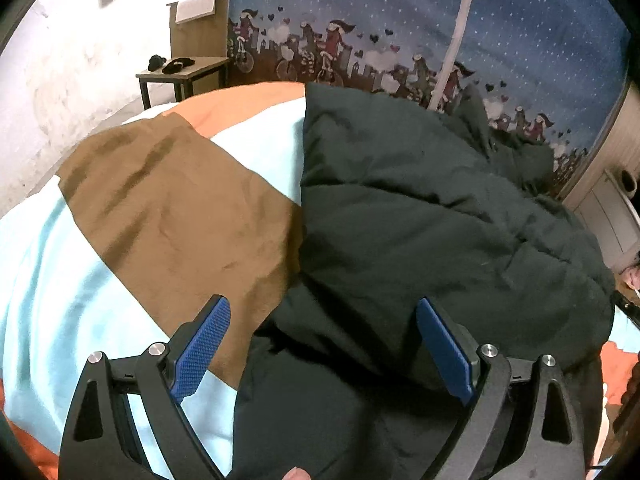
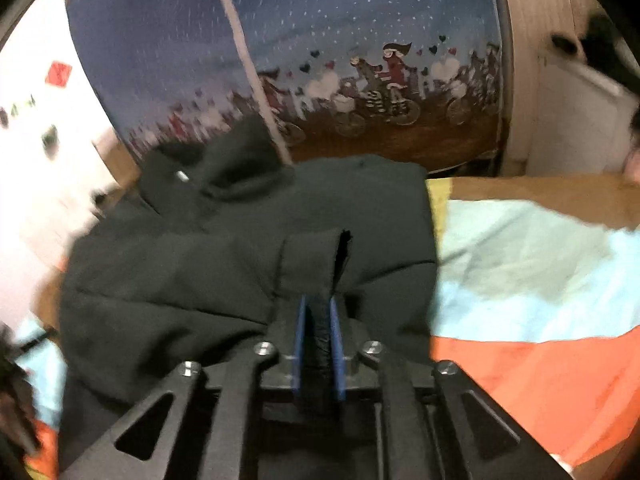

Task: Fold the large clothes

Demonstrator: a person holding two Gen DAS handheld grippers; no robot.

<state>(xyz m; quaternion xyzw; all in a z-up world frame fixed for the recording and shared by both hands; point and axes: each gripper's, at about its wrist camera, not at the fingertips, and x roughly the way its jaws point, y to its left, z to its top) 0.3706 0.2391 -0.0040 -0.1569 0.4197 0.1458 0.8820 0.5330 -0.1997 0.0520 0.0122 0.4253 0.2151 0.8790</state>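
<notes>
A large dark green padded jacket (image 1: 420, 220) lies bunched on a bedspread (image 1: 160, 208) of brown, pale blue and orange patches. My left gripper (image 1: 320, 302) hovers open over the jacket's near left edge, blue pads (image 1: 200, 352) wide apart with nothing between them. In the right wrist view the jacket (image 2: 180, 280) fills the centre left, its hood toward the far wall. My right gripper (image 2: 317, 300) is shut on a dark sleeve cuff (image 2: 316, 256), which stands up from between the narrow blue pads. The view is motion-blurred.
A blue starry curtain with cyclists (image 1: 400, 20) hangs behind the bed, with a white pole (image 1: 460, 28) in front. A small table (image 1: 180, 72) carrying dark items and a cardboard box (image 1: 196, 28) stand at the far left. The bedspread (image 2: 520, 280) stretches to the right.
</notes>
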